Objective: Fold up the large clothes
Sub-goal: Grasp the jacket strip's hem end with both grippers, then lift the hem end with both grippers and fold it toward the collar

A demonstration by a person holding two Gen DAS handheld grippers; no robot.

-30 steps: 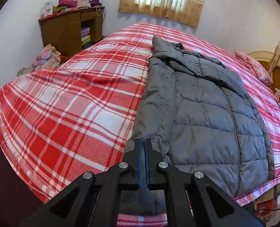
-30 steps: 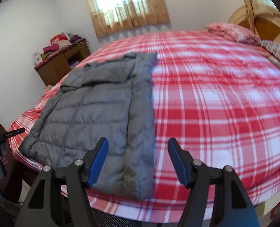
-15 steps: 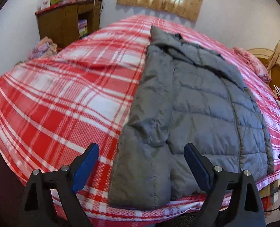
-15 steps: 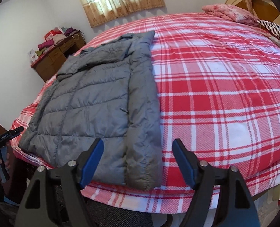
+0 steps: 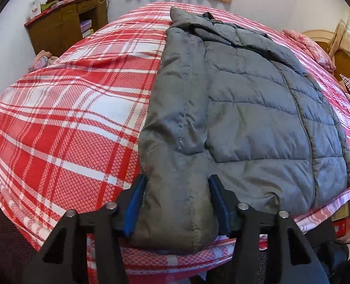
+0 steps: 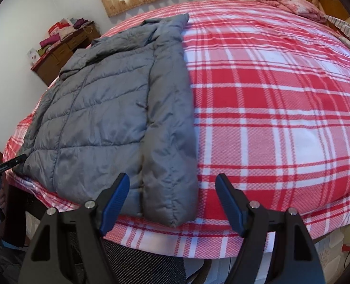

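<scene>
1. L gripper [image 5: 177, 203]: jaws have just been closing, now half-wide, straddling the near cuff of the jacket's [image 5: 245, 108] L sleeve [image 5: 175, 123]; the pads look at the fabric's sides, but a firm pinch can't be confirmed.
2. R gripper [image 6: 172, 203]: jaws wide, nothing held; the R sleeve [image 6: 172, 123] end sits just inside its L finger [image 6: 114, 195].
3. Jacket lies flat on the plaid bed [image 6: 269, 94], hem at the near edge, both sleeves along the sides.
4. Advice: centre the R gripper on its cuff before closing; take the full sleeve thickness, not the shell only.
5. Risk: slick padded fabric may slip, so lift both sides evenly.
</scene>
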